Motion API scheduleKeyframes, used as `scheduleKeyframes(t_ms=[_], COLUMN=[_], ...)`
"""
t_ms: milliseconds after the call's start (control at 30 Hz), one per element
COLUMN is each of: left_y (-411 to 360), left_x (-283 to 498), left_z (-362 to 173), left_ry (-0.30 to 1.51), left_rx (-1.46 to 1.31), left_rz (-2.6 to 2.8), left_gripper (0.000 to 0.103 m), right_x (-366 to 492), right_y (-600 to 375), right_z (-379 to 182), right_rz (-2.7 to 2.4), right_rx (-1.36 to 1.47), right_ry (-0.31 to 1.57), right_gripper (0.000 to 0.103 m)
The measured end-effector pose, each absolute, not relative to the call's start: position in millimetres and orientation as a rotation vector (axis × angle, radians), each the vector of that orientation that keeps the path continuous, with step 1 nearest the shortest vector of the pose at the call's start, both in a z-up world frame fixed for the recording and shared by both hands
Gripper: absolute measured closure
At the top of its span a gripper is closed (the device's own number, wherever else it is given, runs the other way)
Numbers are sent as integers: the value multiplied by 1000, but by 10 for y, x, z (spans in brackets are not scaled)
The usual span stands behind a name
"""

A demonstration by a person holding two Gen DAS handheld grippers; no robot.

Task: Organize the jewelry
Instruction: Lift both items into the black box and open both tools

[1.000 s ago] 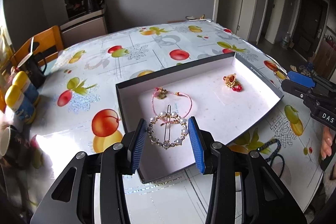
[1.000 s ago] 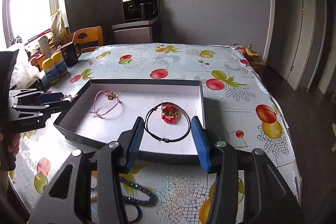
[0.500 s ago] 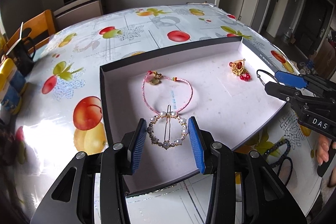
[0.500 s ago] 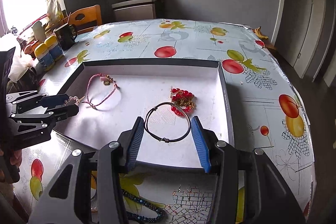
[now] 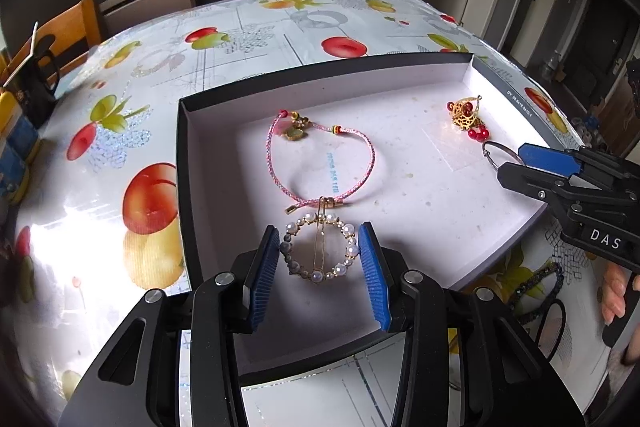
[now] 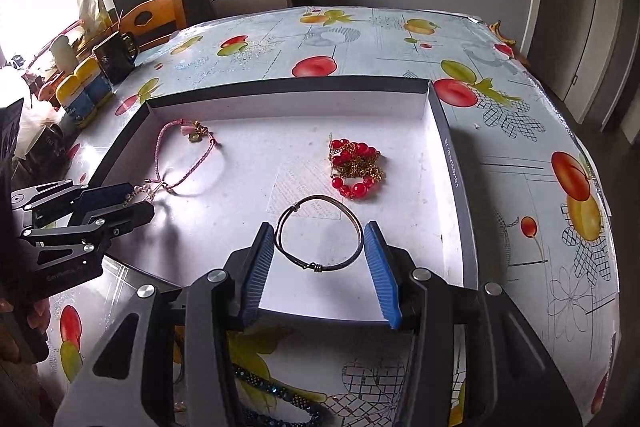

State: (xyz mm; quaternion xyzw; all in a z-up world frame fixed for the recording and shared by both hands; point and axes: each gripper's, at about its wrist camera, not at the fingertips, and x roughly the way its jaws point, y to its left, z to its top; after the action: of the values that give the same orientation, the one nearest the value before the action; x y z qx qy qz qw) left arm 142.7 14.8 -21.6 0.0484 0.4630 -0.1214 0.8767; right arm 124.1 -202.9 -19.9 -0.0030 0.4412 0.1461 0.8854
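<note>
pearl ring clip (image 5: pixel 318 251) sits clamped in the left gripper (image 5: pixel 319 269) over the box's (image 5: pixel 185 163) near edge, and the right gripper (image 6: pixel 320 263) pinches a dark wire bangle (image 6: pixel 319 235) beside it. deeper inside the box lie a pink cord bracelet (image 5: pixel 320 159) and a red bead chain (image 6: pixel 355 167).

My finger pads (image 5: pixel 264 279) are blue with little lines. I hold a ring of white pearls (image 5: pixel 318 253). The box (image 5: pixel 400 227) is white inside, dark outside. The tablecloth (image 5: pixel 240 39) has red and yellow fruit.
</note>
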Motion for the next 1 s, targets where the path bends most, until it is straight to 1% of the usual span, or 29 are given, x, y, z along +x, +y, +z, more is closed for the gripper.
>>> scheduleKeyframes(t_ms=[300,600,733,800,833,867,1000], left_y=[70,17,20,24,27,31,32], left_x=[1484,1588,1601,1607,1607,1608,1612], left_z=[-254,-264,-266,-267,-269,-271,-272], left_ry=[975,1048,1060,1063,1061,1058,1056], left_rx=[164,188,193,192,196,200,203], left_rz=[-221,-262,-266,-266,-259,-249,-250], left_gripper=[60,60,59,57,53,50,50], right_x=[1318,1467,1486,1490,1489,1489,1485], right_y=[-1937,-1842,-1786,-1784,-1787,-1791,-1792], right_z=[-259,-282,-279,-279,-280,-281,-280], right_rz=[279,293,287,285,285,286,286], right_rx=[-56,-125,-178,-184,-183,-181,-183], right_ry=[952,1052,1066,1067,1067,1066,1065], right_gripper=[56,56,56,56,56,56,56])
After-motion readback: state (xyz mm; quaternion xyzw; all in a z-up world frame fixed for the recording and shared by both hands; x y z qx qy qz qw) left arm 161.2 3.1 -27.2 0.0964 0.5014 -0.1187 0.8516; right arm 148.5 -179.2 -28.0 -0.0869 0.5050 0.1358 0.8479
